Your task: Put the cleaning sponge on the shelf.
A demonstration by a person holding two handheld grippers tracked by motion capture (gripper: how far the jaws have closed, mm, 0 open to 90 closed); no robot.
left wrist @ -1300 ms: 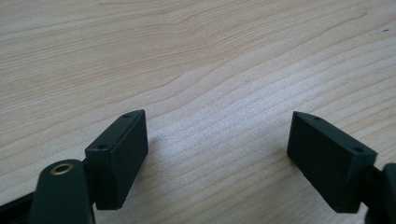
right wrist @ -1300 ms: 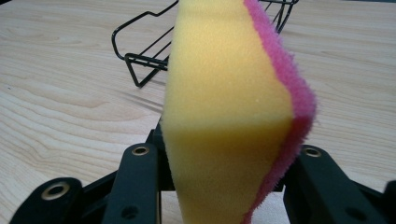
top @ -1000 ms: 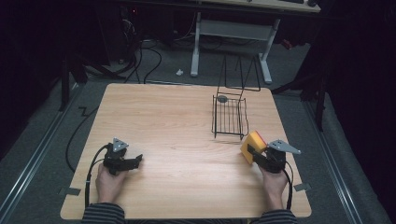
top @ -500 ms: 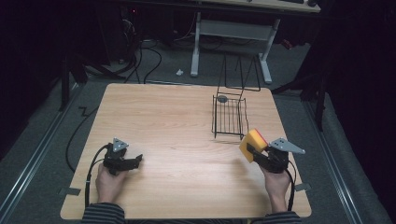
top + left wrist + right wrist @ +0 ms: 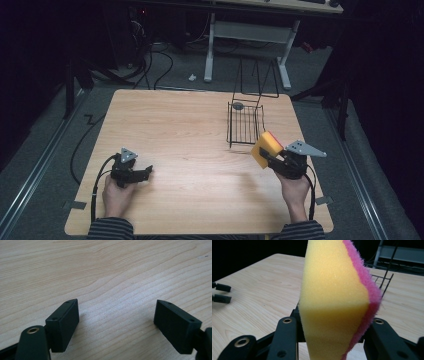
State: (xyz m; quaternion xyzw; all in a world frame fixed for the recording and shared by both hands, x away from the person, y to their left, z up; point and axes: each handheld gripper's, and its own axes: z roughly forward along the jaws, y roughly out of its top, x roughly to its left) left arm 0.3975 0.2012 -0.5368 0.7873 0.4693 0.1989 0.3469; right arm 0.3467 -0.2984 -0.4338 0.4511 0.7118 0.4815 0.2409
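A yellow sponge with a pink scouring side (image 5: 266,148) (image 5: 337,300) is held above the table near its right edge, with my right gripper (image 5: 270,159) shut on it. A black wire rack (image 5: 244,122) stands on the table just beyond the sponge, with a small dark round object (image 5: 238,105) at its far end. My left gripper (image 5: 145,173) (image 5: 116,322) rests low over the bare wood at the front left, its jaws wide apart with nothing between them.
The wooden table (image 5: 180,130) has dark floor around it, with cables (image 5: 165,60) and a white desk frame (image 5: 250,35) behind. My left gripper's fingertips (image 5: 222,293) appear far off in the right gripper view.
My right gripper has lifted the sponge a little and carried it slightly toward the rack. The left gripper has stayed in place.
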